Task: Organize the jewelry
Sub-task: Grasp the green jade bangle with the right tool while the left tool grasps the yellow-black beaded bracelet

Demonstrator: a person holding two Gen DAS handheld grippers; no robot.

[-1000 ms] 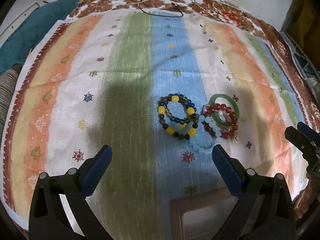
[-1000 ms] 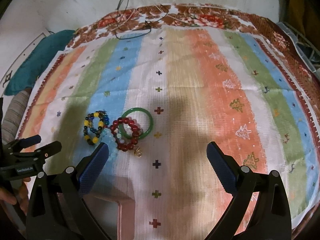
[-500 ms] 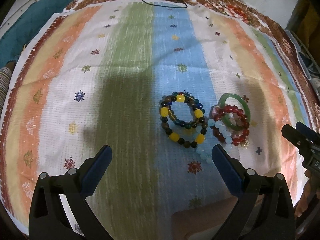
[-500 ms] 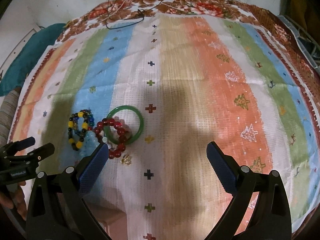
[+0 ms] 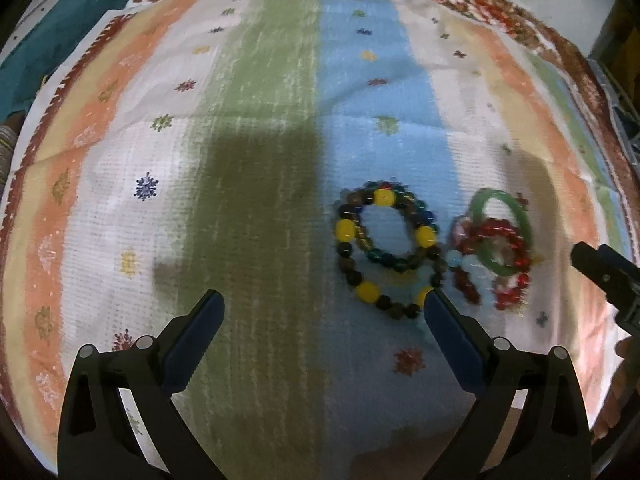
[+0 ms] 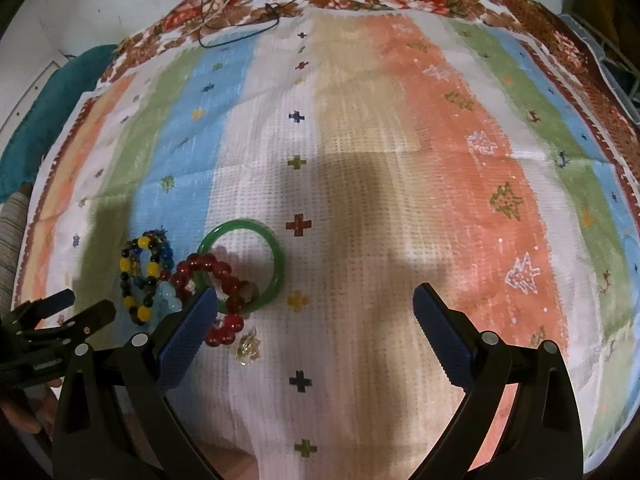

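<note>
A pile of bracelets lies on a striped cloth point(image 5: 272, 128). A yellow-and-dark beaded bracelet point(image 5: 387, 248) overlaps a dark blue beaded one. Right of them a green bangle point(image 5: 505, 232) overlaps a red beaded bracelet point(image 5: 500, 268) and pale blue beads point(image 5: 456, 259). In the right wrist view the green bangle point(image 6: 276, 264), red beads point(image 6: 212, 270), yellow-and-dark bracelet point(image 6: 138, 276) and a small clear gold charm point(image 6: 248, 346) show. My left gripper point(image 5: 323, 308) is open and empty, its right finger just before the yellow bracelet. My right gripper point(image 6: 314, 302) is open and empty, its left finger over the red beads.
A black cord point(image 6: 240, 28) lies at the cloth's far edge. A teal cloth point(image 5: 48, 40) lies beyond the far left corner. A pinkish box edge point(image 5: 400, 456) shows at the near edge. Each gripper shows at the side of the other's view.
Both grippers have moved forward and down toward the bracelets, which now look larger and nearer. The bracelets have not moved. Both grippers stay open.
</note>
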